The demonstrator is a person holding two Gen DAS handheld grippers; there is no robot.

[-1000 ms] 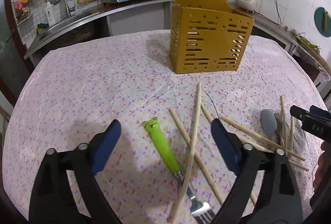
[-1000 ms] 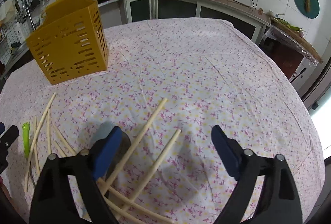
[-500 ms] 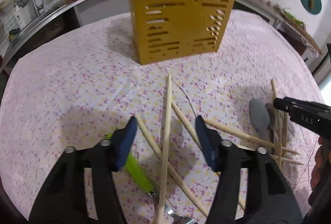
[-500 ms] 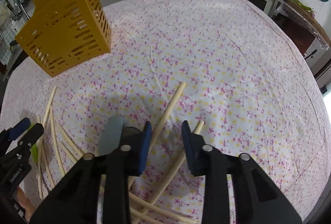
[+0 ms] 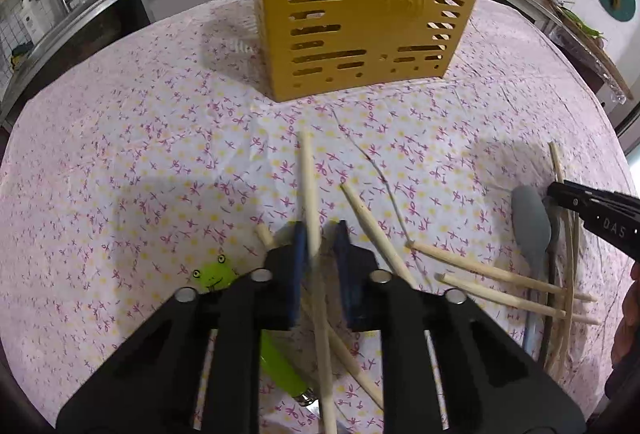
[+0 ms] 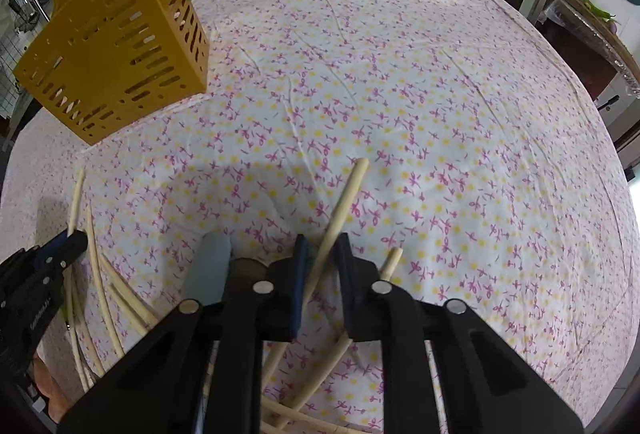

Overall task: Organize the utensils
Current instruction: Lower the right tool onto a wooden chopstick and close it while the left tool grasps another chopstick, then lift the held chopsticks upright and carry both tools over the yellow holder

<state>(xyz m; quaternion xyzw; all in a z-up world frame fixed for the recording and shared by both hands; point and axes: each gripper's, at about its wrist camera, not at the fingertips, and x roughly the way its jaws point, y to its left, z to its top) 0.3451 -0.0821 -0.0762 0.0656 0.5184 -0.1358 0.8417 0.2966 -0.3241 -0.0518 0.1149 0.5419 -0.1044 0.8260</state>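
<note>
a: which step was in hand?

b: the pick-up, i'd judge. the left gripper sat low over the desk with its jaws narrowed around a long chopstick. the left pad looked to touch the stick; a sliver of gap showed on the right, so i couldn't call the hold firm.

a: and the other one?

b: much the same. the right gripper had closed to a narrow gap around another chopstick, which ran slanted between the pads. whether it was truly pinched, i couldn't tell.

a: where was everything else?

b: the yellow holder stood upright on the far side of the cloth, well apart from both grippers. more chopsticks lay crossed near the left gripper, a green frog-handled fork just beside and partly under it, and a grey spoon off toward the right gripper.

a: what did the next move call for?

b: by my reckoning, finishing each squeeze, lifting each stick free of the tangle without dragging its neighbours, then tipping it upright to drop through the holder's open top.
</note>
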